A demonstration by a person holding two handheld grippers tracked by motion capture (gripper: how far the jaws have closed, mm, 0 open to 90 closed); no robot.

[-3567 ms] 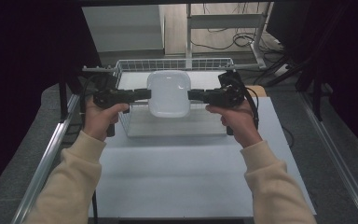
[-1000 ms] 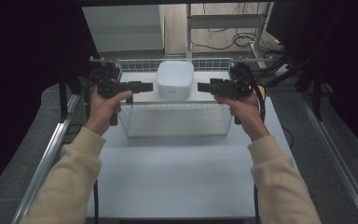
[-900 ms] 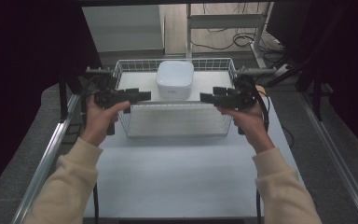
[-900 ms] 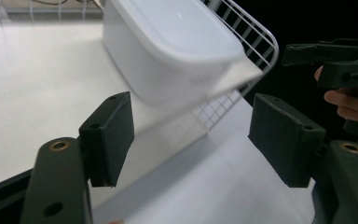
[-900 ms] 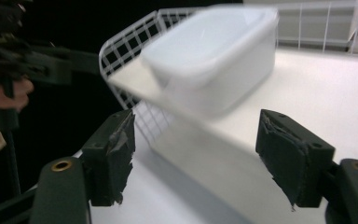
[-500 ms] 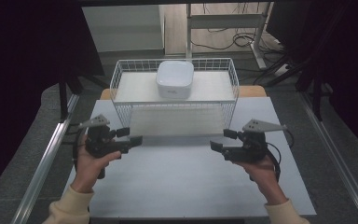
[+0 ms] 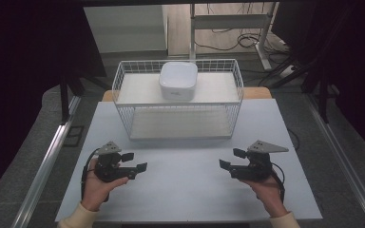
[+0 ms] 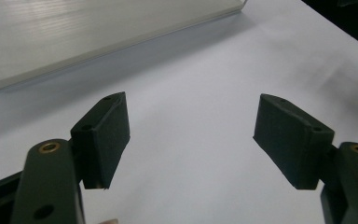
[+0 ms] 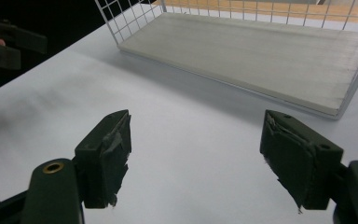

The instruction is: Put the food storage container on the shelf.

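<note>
Wire basket [image 7: 123, 95] holds a rounded white square container [image 7: 178, 80]. Left gripper [image 7: 134, 161] and right gripper [image 7: 230, 158] gape wide, empty, over the smooth table [image 7: 180, 190].

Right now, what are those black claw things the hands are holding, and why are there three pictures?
They are grabbing tools. A person holds a left gripper and a right gripper, both open and holding nothing. One camera looks down from above. The other two ride on the tools, so you see their black jaws up close, spread wide above the white table. On the table's far side stands a wire basket, and a white container sits on its top shelf.
</note>
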